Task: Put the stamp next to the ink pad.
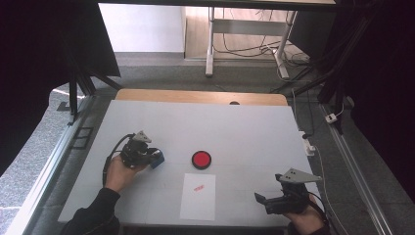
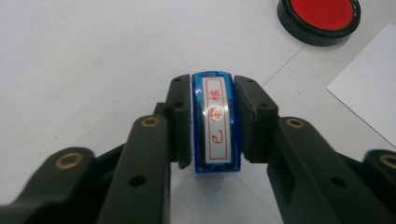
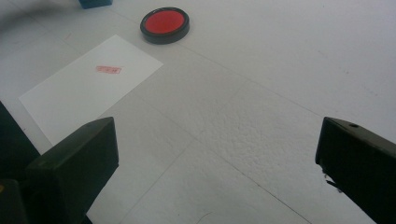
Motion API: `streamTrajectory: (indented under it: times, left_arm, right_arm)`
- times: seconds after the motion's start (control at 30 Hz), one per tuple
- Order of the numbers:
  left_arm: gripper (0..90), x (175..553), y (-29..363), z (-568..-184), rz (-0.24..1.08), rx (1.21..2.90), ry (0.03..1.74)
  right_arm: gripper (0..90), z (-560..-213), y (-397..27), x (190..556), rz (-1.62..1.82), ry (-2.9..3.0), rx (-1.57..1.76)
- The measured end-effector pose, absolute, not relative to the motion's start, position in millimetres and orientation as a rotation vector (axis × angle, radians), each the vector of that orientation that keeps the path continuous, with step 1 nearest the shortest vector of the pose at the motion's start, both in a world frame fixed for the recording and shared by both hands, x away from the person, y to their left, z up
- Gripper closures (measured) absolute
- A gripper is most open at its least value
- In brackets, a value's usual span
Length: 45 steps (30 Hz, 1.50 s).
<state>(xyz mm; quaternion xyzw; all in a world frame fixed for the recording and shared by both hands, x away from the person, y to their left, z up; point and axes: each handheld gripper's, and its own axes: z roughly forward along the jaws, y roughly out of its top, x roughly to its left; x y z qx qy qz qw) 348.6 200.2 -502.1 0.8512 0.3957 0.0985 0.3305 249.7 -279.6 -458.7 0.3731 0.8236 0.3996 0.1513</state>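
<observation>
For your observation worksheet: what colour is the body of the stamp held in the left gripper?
Blue, with a white label bearing red characters; the stamp shows best in the left gripper view.

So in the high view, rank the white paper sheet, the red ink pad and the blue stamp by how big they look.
1. White paper sheet, clearly largest.
2. Red ink pad.
3. Blue stamp, smallest, though the left gripper partly hides it.

Ink pad (image 2: 319, 18): cut off by the top edge of the left gripper view; paper sheet (image 2: 369, 88): cut off at the right edge there, most of it out of frame; stamp (image 3: 95, 3): in the right gripper view a blue sliver at the top edge, the rest cropped; its underside hidden between the jaws in the left gripper view; red imprint (image 1: 198, 188) on the sheet: too small to read from the high view; right hand (image 1: 307, 221): cut by the bottom edge.
</observation>
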Motion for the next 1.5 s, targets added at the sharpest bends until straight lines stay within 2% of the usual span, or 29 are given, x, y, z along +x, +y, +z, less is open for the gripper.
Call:
streamTrajectory:
  times: [0.3, 0.93, 1.5]
  left_arm:
    - [51.1, 348, 200, -495, 0.230, 2.177, 1.054]
    - [11.1, 335, 192, -472, 0.201, 2.131, 0.985]
    - [1.7, 306, 190, -455, 0.161, 2.106, 0.945]
  right_arm:
    - [0.0, -459, -280, 250, 1.152, 2.370, 1.070]
    - [0.0, -459, -279, 250, 1.147, 2.378, 1.073]
    - [0.0, -459, -278, 251, 1.141, 2.391, 1.064]
